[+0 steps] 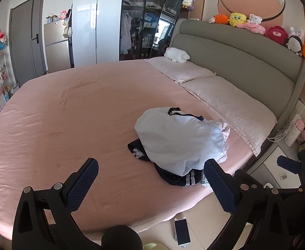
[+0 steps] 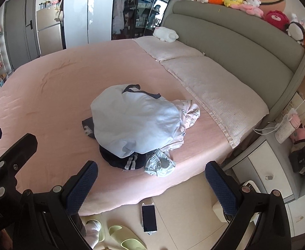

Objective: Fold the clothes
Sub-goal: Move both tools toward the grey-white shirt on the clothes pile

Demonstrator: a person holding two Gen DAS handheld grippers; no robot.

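Now both the left gripper (image 1: 150,174) and right gripper (image 2: 151,176) hover released before the clothes pile (image 2: 140,125) on the bed (image 2: 48,95).

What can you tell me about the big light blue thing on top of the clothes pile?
The light blue garment looks like soft, thin cloth with a dark navy trim showing at its far end. It is crumpled into a rounded heap, not folded, and drapes over the rest of the pile near the edge of the pink bed. It lies on dark clothes and a pale printed piece. Nothing grips it.
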